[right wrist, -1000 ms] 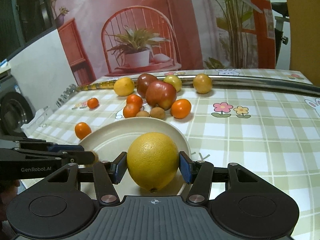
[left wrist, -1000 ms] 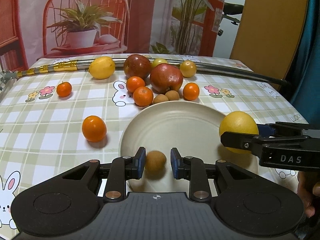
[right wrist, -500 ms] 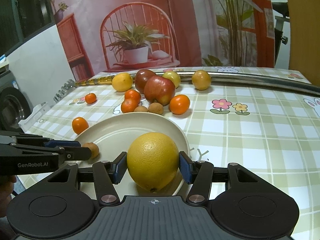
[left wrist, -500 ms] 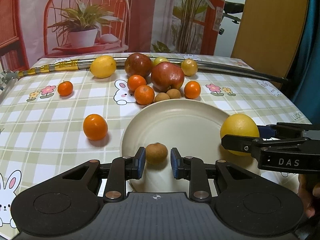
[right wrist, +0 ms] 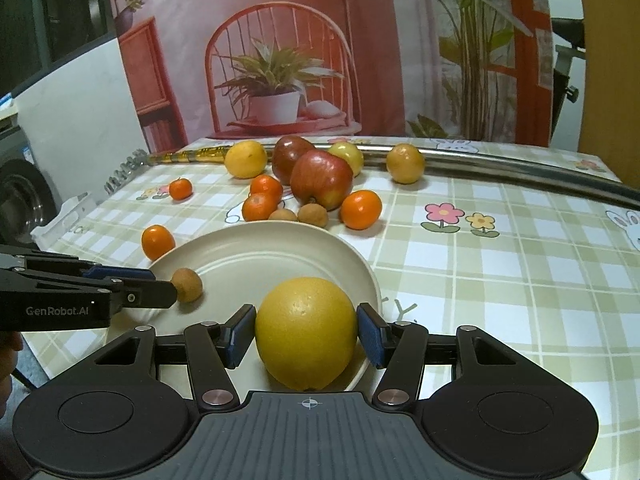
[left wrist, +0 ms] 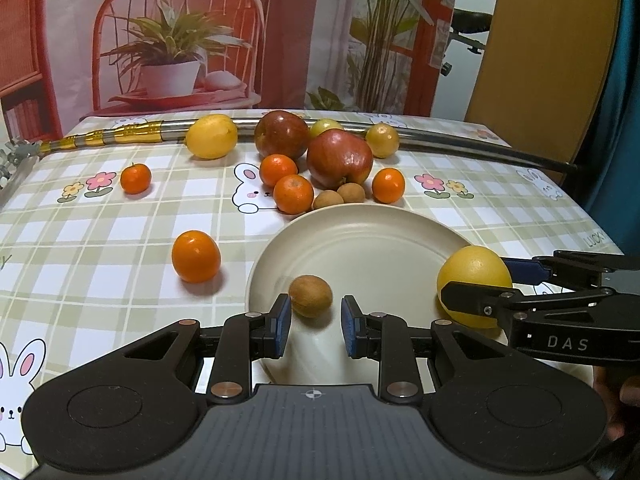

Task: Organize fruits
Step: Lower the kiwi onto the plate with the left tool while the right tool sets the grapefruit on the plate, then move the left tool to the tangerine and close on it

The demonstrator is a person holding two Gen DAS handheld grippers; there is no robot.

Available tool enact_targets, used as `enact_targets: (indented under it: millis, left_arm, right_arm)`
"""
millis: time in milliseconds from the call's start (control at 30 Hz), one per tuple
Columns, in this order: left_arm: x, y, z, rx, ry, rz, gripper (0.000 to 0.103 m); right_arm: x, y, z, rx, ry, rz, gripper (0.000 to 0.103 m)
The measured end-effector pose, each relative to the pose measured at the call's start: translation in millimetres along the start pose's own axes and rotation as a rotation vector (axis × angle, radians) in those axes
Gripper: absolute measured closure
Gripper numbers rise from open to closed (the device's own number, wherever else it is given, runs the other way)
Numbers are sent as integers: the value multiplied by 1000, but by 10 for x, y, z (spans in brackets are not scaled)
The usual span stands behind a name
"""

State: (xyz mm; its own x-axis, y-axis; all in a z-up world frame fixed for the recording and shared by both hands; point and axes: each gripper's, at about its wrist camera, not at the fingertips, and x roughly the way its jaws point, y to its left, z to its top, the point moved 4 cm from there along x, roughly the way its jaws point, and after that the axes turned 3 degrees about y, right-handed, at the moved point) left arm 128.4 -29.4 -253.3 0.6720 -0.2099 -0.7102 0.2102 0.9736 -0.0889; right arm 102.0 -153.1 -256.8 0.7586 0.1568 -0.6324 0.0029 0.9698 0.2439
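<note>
Two tools: right tool point(right wrist: 306, 332) seemingly clamps grapefruit point(right wrist: 306, 330); left tool point(left wrist: 312, 326) apart.

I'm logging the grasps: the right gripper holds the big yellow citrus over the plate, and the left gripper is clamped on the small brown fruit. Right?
Not quite: in the left wrist view the left gripper is open, and the small brown fruit lies free on the plate.

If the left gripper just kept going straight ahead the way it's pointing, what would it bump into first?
Most likely the small brown fruit on the plate, lying just ahead of the open left gripper, slightly left of centre. Depth is hard to judge here.
</note>
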Motion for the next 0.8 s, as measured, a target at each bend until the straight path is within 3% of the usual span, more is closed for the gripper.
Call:
enact_targets:
  millis: [300, 800]
  left_arm:
    - [-24, 16, -3, -5, -9, 2, 74]
    - [-42, 39, 0, -14, -14, 5, 74]
  right_arm:
    - [-105, -42, 72, 11, -76, -15, 47]
    - [-139, -77, 94, 23, -102, -29, 47]
